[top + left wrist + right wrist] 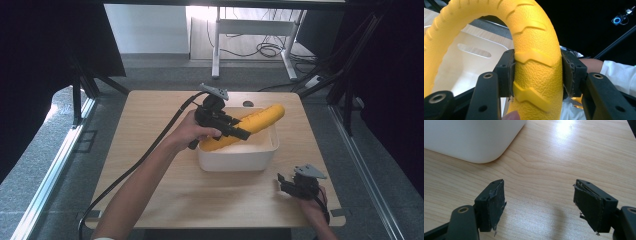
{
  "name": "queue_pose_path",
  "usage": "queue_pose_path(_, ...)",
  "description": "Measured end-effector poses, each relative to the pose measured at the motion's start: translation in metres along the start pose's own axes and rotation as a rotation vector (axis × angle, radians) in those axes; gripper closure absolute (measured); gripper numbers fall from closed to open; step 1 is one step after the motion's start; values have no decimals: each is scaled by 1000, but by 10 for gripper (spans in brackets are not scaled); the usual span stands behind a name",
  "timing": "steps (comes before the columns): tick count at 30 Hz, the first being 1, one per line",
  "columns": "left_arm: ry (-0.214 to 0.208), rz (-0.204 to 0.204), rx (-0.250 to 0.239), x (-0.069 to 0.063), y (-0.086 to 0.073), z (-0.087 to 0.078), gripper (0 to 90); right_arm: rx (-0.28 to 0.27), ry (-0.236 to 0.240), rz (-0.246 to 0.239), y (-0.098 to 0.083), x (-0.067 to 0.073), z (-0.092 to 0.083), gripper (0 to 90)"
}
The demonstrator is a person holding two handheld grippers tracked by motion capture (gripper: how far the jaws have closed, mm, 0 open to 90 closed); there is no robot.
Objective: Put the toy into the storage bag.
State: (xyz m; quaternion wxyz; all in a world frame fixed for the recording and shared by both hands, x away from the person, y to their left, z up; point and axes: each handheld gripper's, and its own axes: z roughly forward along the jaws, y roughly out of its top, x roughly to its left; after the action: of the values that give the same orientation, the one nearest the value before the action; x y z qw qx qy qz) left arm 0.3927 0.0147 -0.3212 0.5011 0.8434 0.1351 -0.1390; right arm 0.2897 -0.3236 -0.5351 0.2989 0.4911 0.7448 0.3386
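A long yellow toy loaf of bread [250, 126] with slanted ridges lies tilted over a white rectangular bin [238, 157], its far end above the bin's back right corner. My left gripper [231, 129] is shut on the loaf near its middle. In the left gripper view both black pads press the yellow loaf [536, 67] from either side, with the white bin [471, 67] behind it. My right gripper [286, 182] rests low at the table's front right, open, with nothing between its pads [496, 202]. The bin's rounded corner [474, 140] stands ahead of it to the left.
The wooden table [165, 190] has bare room left of and in front of the bin. A black cable [150, 150] trails from the left gripper across the table's left half. A round hole [248, 104] sits near the back edge. Dark curtains flank both sides.
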Motion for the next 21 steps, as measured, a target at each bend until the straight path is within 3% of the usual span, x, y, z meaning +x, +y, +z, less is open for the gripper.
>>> queue_pose_path(21,39,-36,-64,4,-11,-6,488,-7,2,2,0,-1,-2,251)
